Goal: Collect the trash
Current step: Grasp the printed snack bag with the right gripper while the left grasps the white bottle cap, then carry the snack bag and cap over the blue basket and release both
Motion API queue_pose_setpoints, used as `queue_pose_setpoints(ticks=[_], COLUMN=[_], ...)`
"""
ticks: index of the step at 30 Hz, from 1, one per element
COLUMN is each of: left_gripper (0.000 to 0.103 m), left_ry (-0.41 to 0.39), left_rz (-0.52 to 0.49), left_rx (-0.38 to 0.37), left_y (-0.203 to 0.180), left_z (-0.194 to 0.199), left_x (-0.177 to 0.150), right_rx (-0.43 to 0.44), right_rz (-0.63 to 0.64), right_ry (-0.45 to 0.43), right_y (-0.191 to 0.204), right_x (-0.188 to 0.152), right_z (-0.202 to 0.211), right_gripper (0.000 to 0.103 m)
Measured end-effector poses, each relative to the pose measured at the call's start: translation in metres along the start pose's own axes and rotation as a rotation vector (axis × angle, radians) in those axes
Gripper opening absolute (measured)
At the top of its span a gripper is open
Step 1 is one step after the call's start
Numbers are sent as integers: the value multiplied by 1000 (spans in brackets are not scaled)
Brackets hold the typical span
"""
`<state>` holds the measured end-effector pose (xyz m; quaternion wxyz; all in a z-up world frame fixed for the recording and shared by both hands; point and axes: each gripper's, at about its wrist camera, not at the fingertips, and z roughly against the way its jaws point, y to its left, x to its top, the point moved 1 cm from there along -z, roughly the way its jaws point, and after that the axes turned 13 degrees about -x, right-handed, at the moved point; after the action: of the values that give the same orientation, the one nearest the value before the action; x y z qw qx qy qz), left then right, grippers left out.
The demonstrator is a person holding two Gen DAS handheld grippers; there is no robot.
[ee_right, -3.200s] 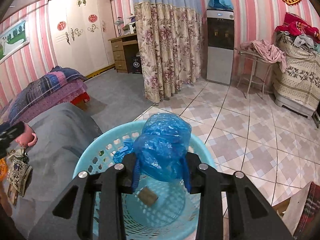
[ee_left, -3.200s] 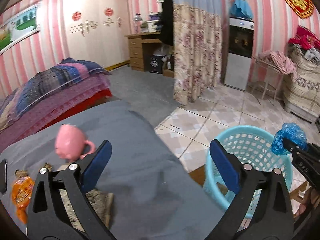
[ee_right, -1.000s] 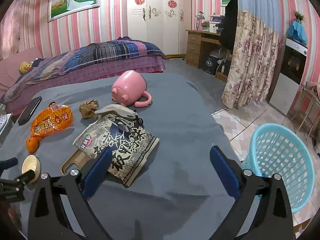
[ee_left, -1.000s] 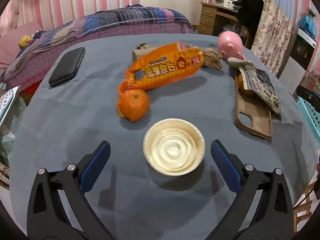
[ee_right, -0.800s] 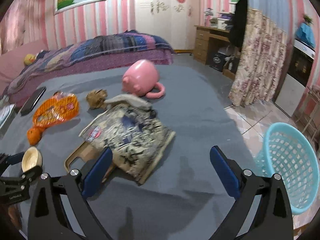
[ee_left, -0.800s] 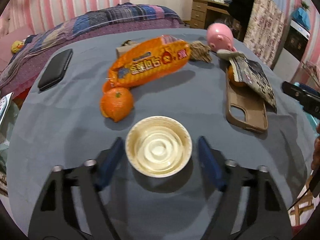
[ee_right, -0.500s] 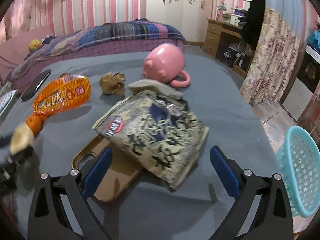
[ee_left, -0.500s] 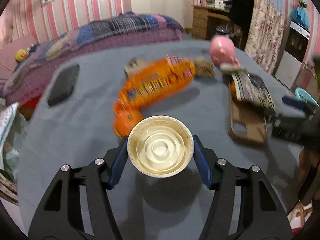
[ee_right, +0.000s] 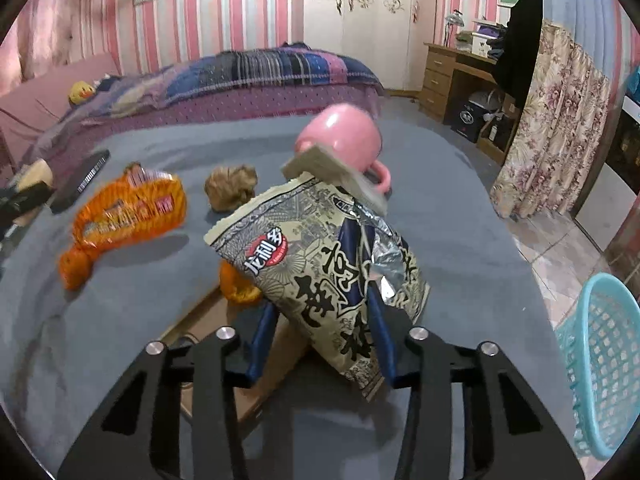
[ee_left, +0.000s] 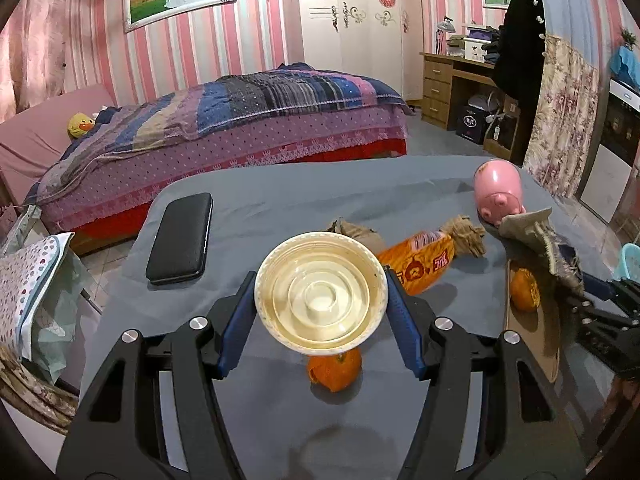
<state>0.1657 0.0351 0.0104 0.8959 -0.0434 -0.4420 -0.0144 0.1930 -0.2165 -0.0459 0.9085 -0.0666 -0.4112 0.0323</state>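
Right of the table [ee_right: 460, 216], beyond its edge, stands the blue basket [ee_right: 600, 364]; your right gripper [ee_right: 324, 344], clamped on the snack bag [ee_right: 320, 256], is nearer than your left gripper [ee_left: 320, 332], clamping the cup [ee_left: 320, 292]

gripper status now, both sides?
Left gripper: shut on the paper bowl, lifted off the table.
Right gripper: shut on the snack bag, raised.

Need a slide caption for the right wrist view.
Right gripper shut on the patterned snack bag, lifted over the grey table; blue basket at right.
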Motion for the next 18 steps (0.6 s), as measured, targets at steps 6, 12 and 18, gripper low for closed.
queue_pose_setpoints(ticks=[6, 12, 18], left_gripper=[61, 61, 61], left_ry=[-5, -22, -36], left_rz=[-3, -15, -42], left_rx=[5, 1, -17], left_y=[-3, -21, -51], left_z=[-1, 6, 11], left_x=[2, 8, 15], right_rx=[65, 93, 76], right_rz=[-28, -47, -101], right_ry=[-27, -51, -80], right_y=[-26, -50, -84], right_x=[5, 5, 3], right_z=[17, 34, 48], right_gripper=[30, 27, 27])
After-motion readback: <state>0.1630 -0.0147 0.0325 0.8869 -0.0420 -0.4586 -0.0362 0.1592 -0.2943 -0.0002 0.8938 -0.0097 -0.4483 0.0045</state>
